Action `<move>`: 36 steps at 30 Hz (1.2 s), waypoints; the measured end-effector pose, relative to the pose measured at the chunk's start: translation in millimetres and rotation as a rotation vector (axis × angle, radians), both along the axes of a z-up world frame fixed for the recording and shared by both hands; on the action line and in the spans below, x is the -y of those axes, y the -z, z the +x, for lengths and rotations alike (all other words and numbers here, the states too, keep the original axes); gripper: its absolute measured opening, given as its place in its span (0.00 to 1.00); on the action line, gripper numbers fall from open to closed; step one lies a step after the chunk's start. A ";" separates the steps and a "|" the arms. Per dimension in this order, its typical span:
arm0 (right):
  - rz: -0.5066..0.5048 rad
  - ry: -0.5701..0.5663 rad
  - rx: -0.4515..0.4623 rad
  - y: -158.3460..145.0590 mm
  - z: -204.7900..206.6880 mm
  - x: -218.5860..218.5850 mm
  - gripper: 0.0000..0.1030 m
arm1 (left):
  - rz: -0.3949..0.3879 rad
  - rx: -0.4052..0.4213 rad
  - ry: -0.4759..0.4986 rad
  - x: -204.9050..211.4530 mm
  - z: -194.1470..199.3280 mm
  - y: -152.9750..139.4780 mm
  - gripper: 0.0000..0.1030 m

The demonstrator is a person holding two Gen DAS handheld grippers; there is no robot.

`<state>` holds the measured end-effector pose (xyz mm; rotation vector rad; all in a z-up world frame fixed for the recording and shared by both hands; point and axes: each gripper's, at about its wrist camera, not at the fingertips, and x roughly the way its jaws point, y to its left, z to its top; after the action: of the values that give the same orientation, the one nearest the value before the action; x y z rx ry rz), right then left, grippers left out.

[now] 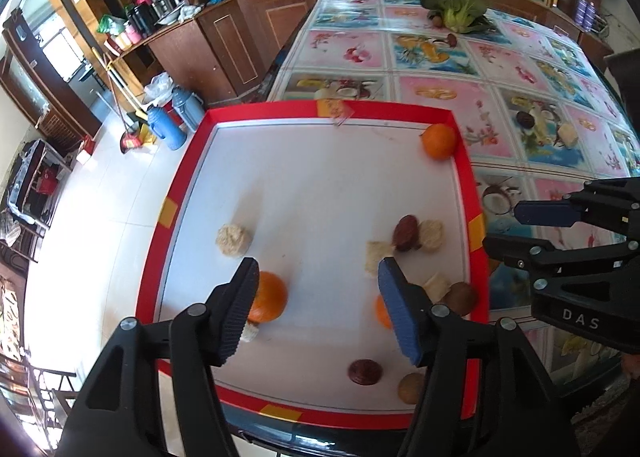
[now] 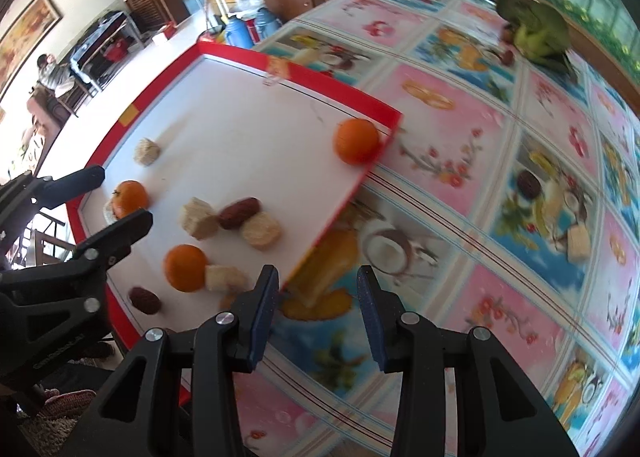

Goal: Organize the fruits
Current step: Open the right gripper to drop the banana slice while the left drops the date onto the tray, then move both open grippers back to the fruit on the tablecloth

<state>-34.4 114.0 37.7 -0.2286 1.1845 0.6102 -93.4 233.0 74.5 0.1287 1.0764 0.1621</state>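
A white tray with a red rim (image 1: 280, 107) (image 2: 320, 75) holds three oranges, several beige cakes and dark red dates. One orange (image 1: 439, 141) (image 2: 356, 141) sits in the far right corner. My left gripper (image 1: 318, 273) (image 2: 120, 197) hangs open above the tray's near part, with nothing between its fingers. A second orange (image 1: 270, 297) lies beside its left finger, and a third orange (image 1: 382, 311) (image 2: 185, 267) is half hidden behind its right finger. My right gripper (image 2: 318, 275) (image 1: 516, 229) is open and empty over the tablecloth, just past the tray's right edge.
A fruit-print tablecloth (image 2: 460, 177) covers the table. Leafy greens (image 1: 460, 7) (image 2: 540, 33) lie at the far end. A dark date (image 2: 529, 184) and a beige cube (image 2: 579, 243) lie on the cloth at right. Blue flasks (image 1: 166, 129) stand on the floor beyond the table's left edge.
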 end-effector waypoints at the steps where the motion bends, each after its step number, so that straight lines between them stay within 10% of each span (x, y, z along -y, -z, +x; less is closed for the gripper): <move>1: -0.001 0.006 -0.002 0.4 0.1 3.7 0.39 | -0.003 0.001 0.007 3.4 1.3 -0.5 0.61; 36: -0.002 0.384 -0.068 14.3 20.5 218.6 0.39 | -0.065 -0.128 0.245 155.4 73.0 37.7 0.76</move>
<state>-13.9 -104.6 23.4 0.0205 1.2532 0.2821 -20.4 77.6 36.7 0.2129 1.1822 -0.1027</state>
